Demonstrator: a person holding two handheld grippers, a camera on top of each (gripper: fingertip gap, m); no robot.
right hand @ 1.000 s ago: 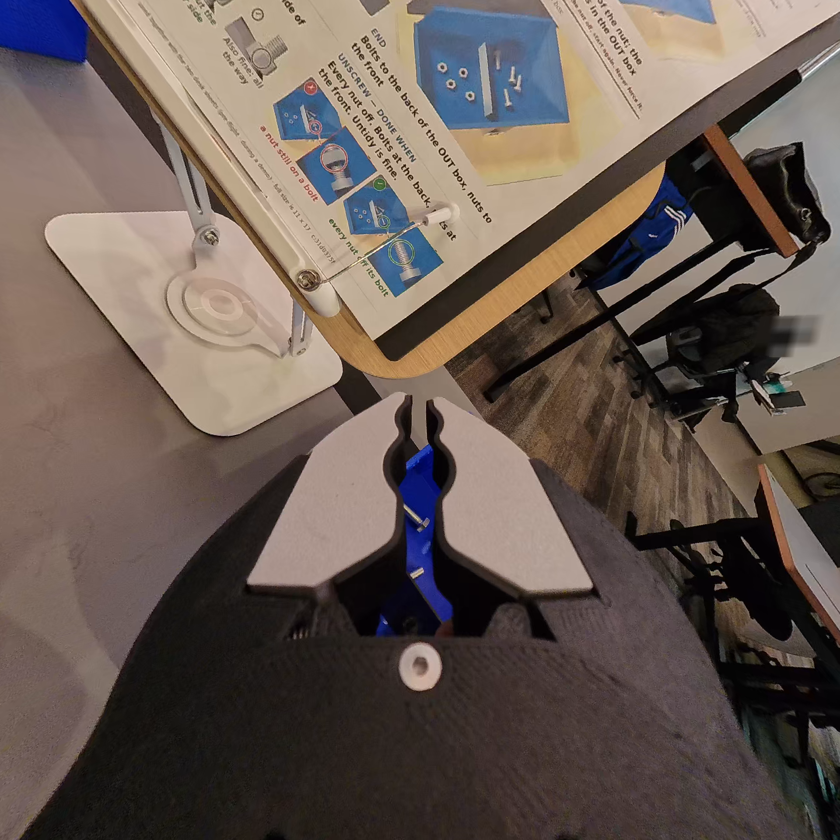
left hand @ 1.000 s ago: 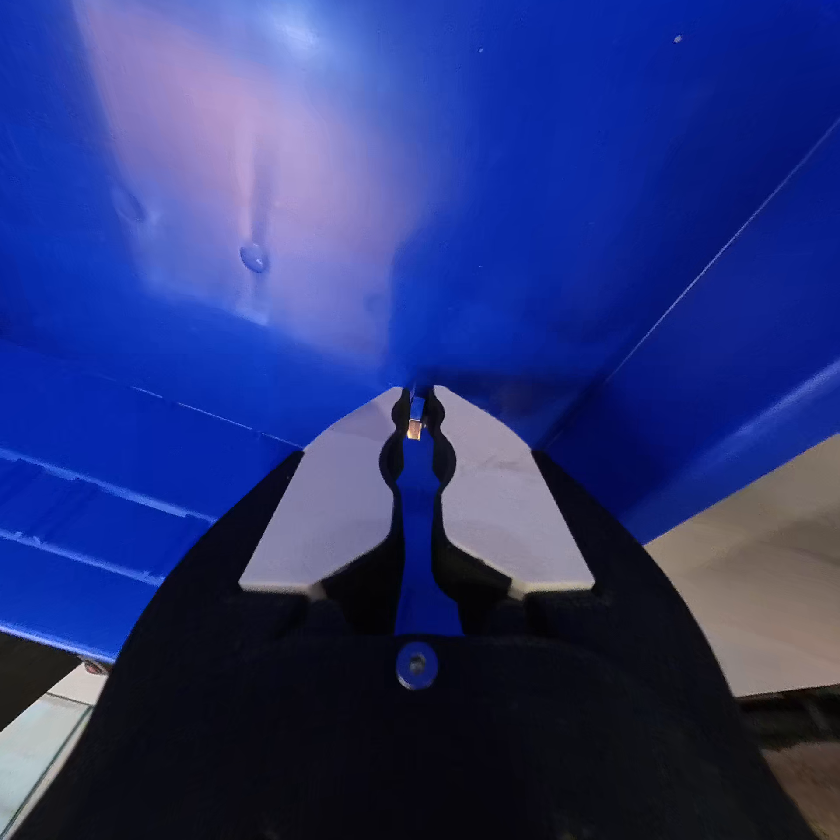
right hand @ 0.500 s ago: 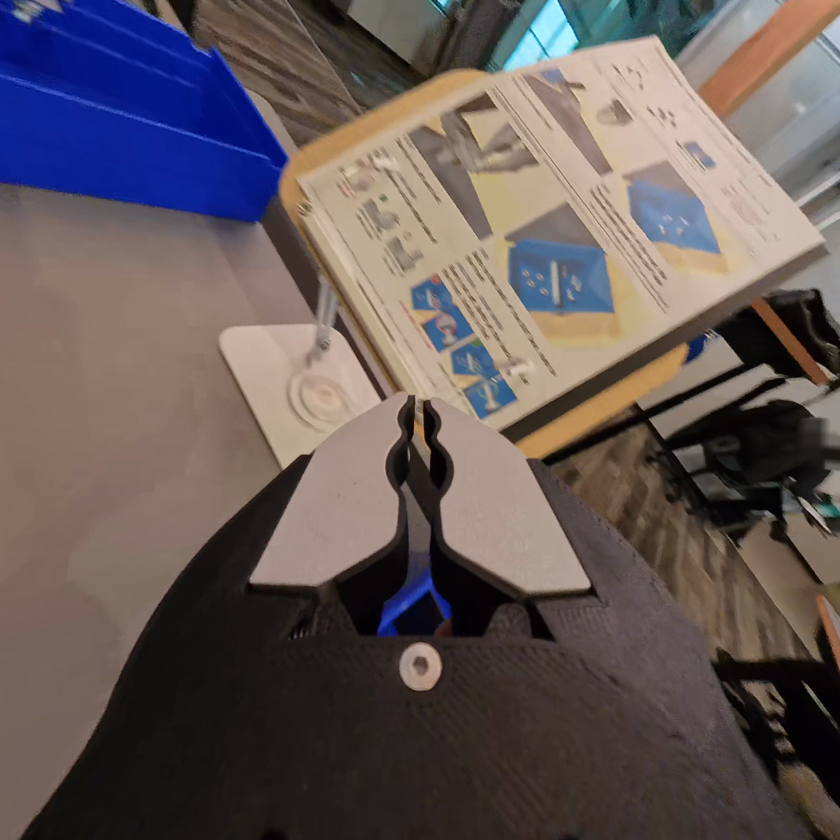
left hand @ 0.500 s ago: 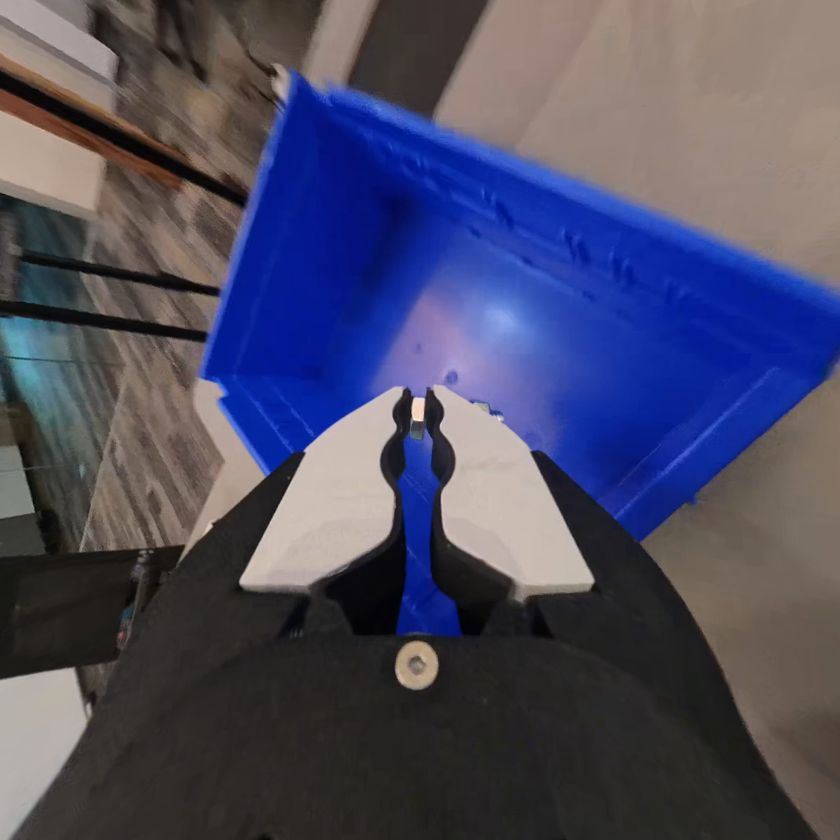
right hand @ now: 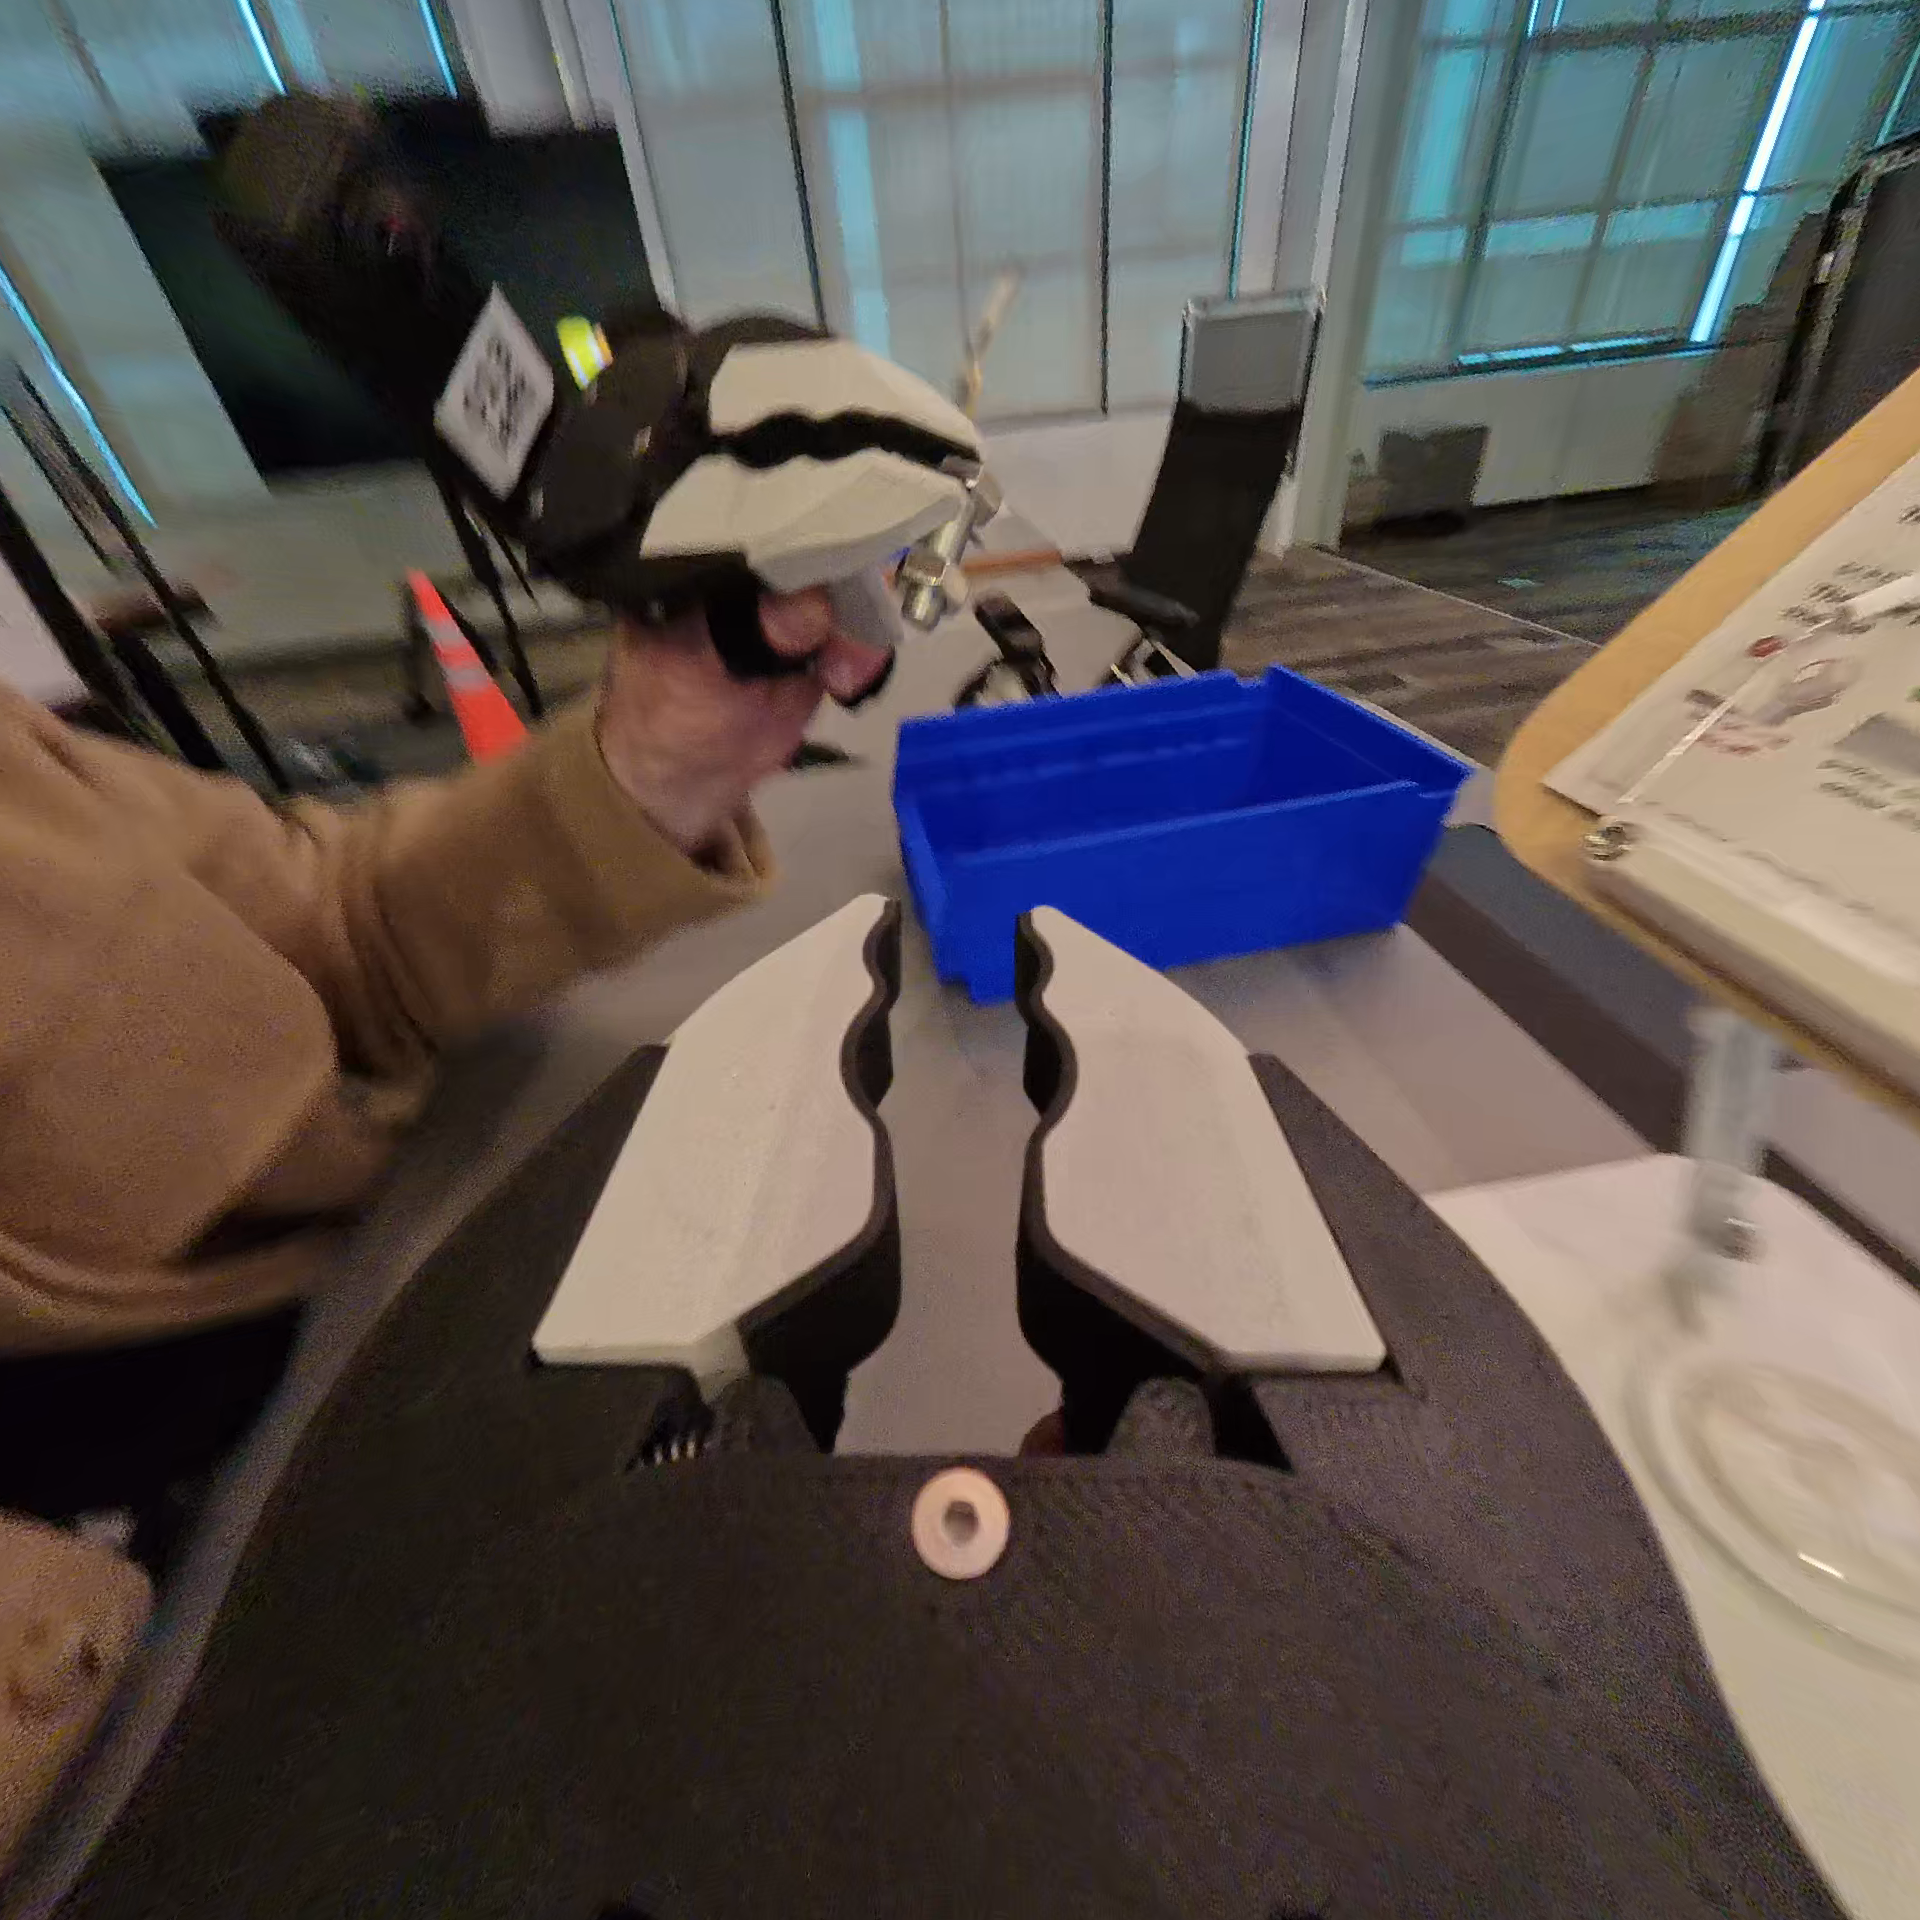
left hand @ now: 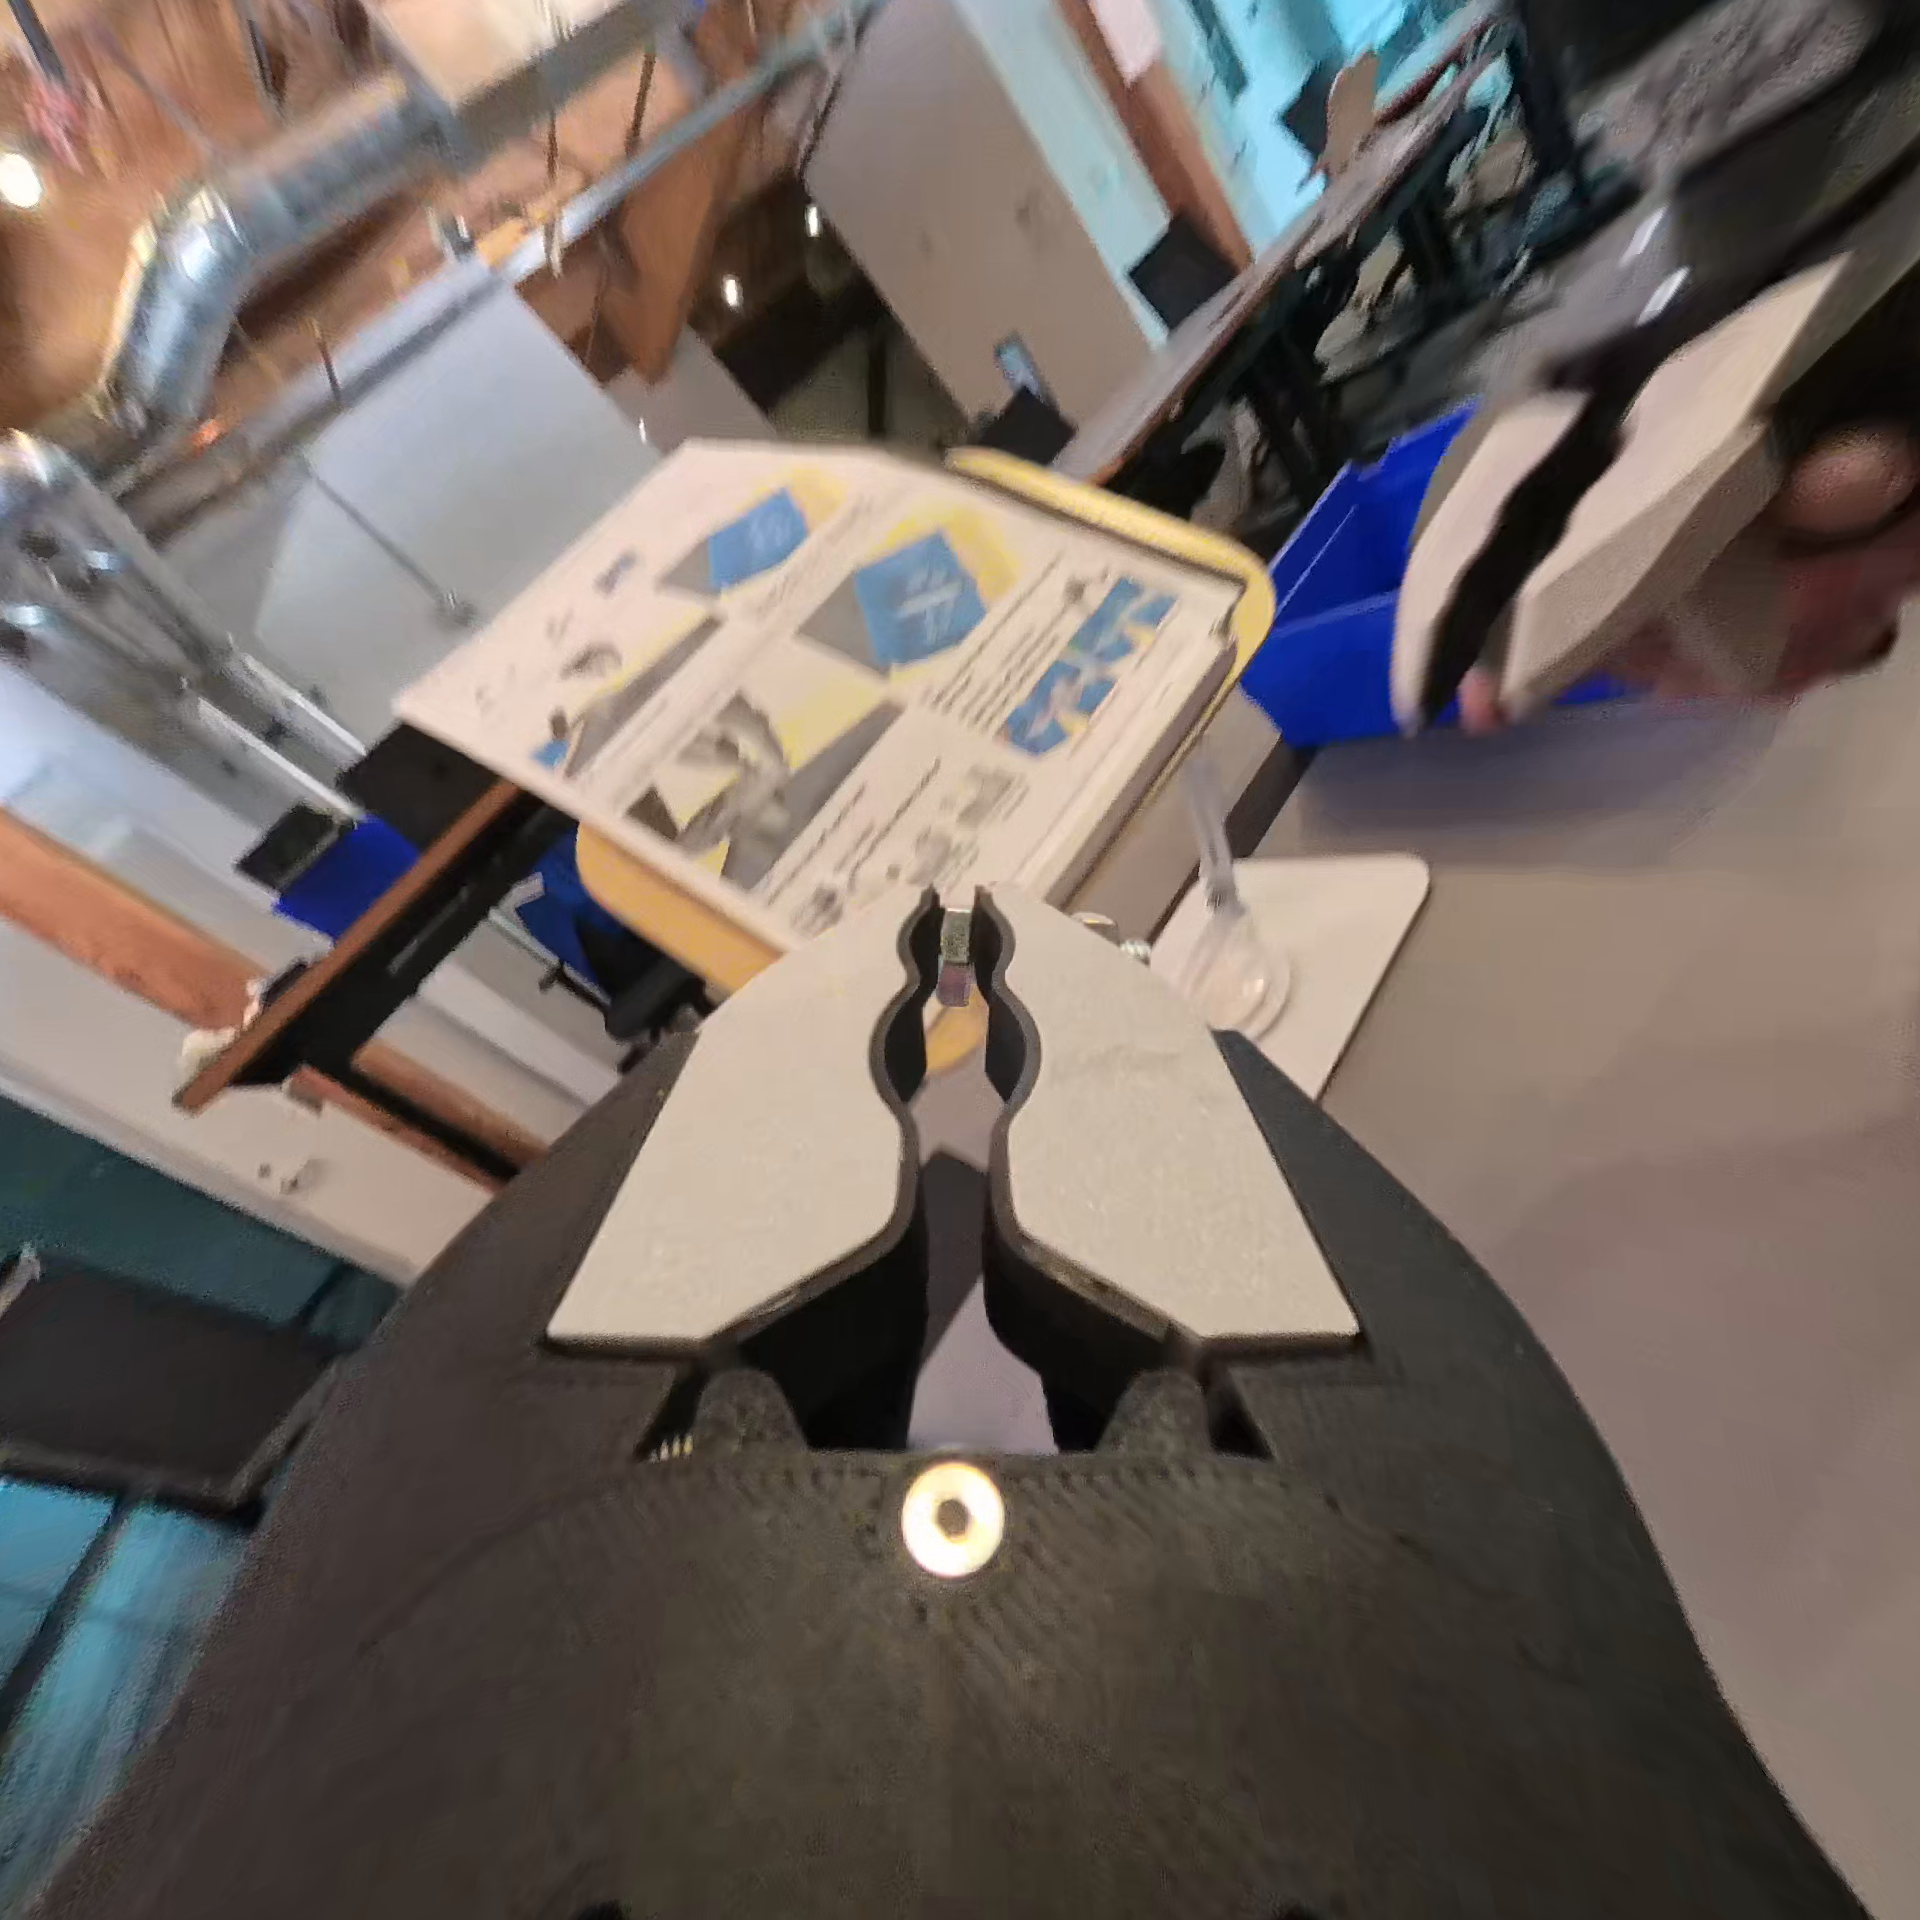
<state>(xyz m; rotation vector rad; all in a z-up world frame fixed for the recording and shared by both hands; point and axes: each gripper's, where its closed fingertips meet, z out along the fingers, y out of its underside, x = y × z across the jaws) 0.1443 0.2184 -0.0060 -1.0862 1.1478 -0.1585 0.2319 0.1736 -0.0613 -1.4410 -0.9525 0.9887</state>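
Left gripper (left hand: 958, 925): raised above the counter (left hand: 1621, 1091), fingers narrow and pinched on a small metal bolt with a nut (right hand: 940, 566). In the left wrist view only the clamped end (left hand: 956, 961) shows at the fingertips. In the right wrist view the shank hangs out below the fingers, slanting down and toward the blue bin (right hand: 1174, 821). A hand (right hand: 717, 717) in a tan sleeve (right hand: 260, 935) carries this gripper.

Right gripper (right hand: 956, 935): fingers apart with a clear gap, nothing between them. It sits lower, just above the counter, pointing at the near wall of the blue bin. In the left wrist view it (left hand: 1455, 686) appears at the far right, blurred.

Relation: the bolt lies up and to the left of the right fingers, well apart from them, long axis tilted off vertical. The left gripper is the one holding it.

Blue bin: near the counter's far edge, contents not visible.

Board with an illustrated sheet (left hand: 873, 686): tilted on a white stand base (left hand: 1340, 945) at the counter's right edge.
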